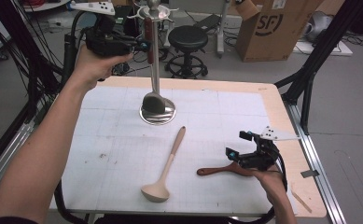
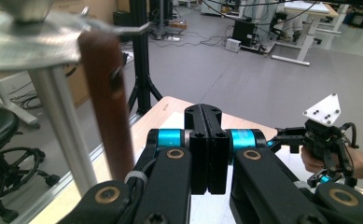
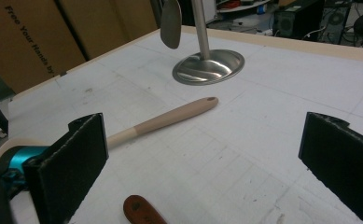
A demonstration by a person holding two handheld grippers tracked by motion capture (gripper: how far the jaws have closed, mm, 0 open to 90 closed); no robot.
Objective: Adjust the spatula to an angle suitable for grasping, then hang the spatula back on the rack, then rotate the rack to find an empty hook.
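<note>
hovering high at the far left of the table, the left gripper (image 1: 139,45) sits just beside the top of the metal stand (image 1: 155,70), its jaws pressed flat together with nothing between them, as the left gripper view shows (image 2: 207,154). just ahead and to the left of those jaws in that view hangs a brown wooden handle (image 2: 107,107), hooked on the stand's top disc (image 2: 25,39); whether the jaws touch it i cannot tell. from the high view the same utensil hangs down along the pole (image 1: 149,39), its dark head (image 1: 153,102) just above the stand's round base (image 1: 158,114).

the right gripper (image 1: 242,147) rests low near the table's right edge, jaws spread wide and holding nothing. in the right gripper view (image 3: 202,163) a dark brown handle tip (image 3: 142,210) lies on the white mat (image 3: 272,116) between the two pads, nearer the left one (image 3: 76,158) and touching neither. in the high view this brown utensil (image 1: 219,171) lies flat just under and to the left of the right gripper. farther ahead of the right jaws lies a beige ladle (image 3: 170,116), handle pointing toward the stand; in the high view (image 1: 167,163) its bowl is nearest the person, well apart from both grippers.
</note>
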